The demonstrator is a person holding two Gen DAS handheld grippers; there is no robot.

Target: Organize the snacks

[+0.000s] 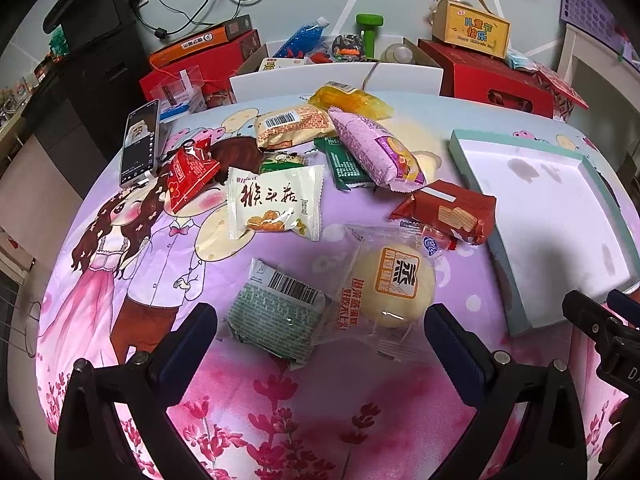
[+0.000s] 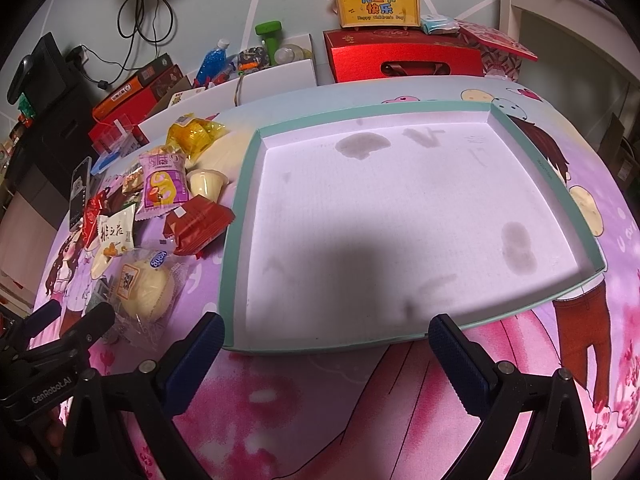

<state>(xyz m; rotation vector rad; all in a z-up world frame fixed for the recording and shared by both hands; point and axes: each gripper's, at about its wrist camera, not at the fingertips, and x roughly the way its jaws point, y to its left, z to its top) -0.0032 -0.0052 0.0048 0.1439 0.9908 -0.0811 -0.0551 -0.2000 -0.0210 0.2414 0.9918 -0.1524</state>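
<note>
While both tools gape, phone (image 1: 141, 142) beside snacks (image 1: 276, 200), tray (image 2: 400, 216) bare

both grippers, left (image 1: 320, 334) and right (image 2: 326, 338), apparently spread wide.

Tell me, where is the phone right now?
The phone lies at the far left edge of the table in the left wrist view, beside a red snack packet; in the right wrist view it is a dark strip left of the snack pile.
</note>
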